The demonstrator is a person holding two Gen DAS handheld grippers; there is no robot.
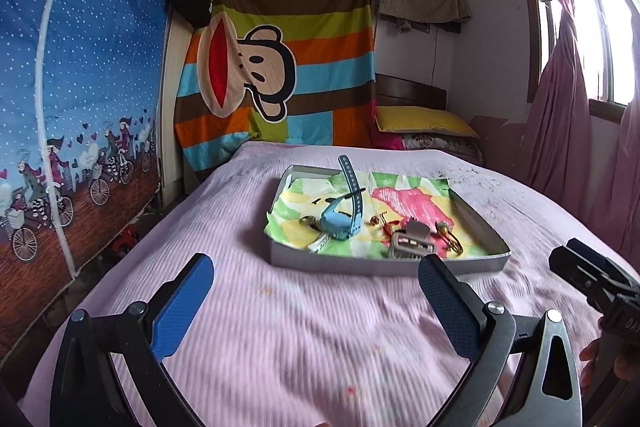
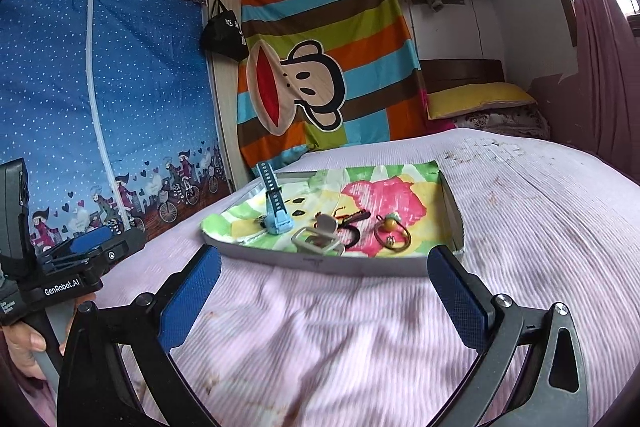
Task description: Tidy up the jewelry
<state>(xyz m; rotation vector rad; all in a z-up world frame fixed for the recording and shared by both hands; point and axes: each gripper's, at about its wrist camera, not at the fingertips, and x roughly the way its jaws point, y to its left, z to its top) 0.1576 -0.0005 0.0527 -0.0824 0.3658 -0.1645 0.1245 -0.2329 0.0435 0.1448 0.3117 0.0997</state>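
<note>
Tray: a shallow grey tray (image 1: 486, 227) sits on the bed (image 1: 280, 307), lined with a bright green, yellow and pink cloth (image 2: 384, 191).
Jewelry: every piece in view lies inside the tray, crowded toward its near edge.
Blue watch: the watch (image 1: 338, 223) rests left of centre, one strap end sticking up.
Metal clip: a silver clip (image 2: 318, 241) lies just beside the watch, close to the tray's near wall.
Ring pieces: a gold ring with a yellow bead (image 2: 392, 231) lies to the right, and a dark cord (image 2: 352, 223) sits between it and the clip; the smaller bits are too tiny to name, possibly earrings.
Left tool: the left tool (image 1: 316, 287) hovers over the bed short of the tray, jaws spread wide, holding nothing.
Right tool: the right tool (image 2: 324, 287) hangs likewise, jaws wide apart and empty.
Progress: the pieces are gathered in the tray but lie loosely mixed. This would fit a pile awaiting sorting, or items already collected from elsewhere; the pictures do not settle which.
</note>
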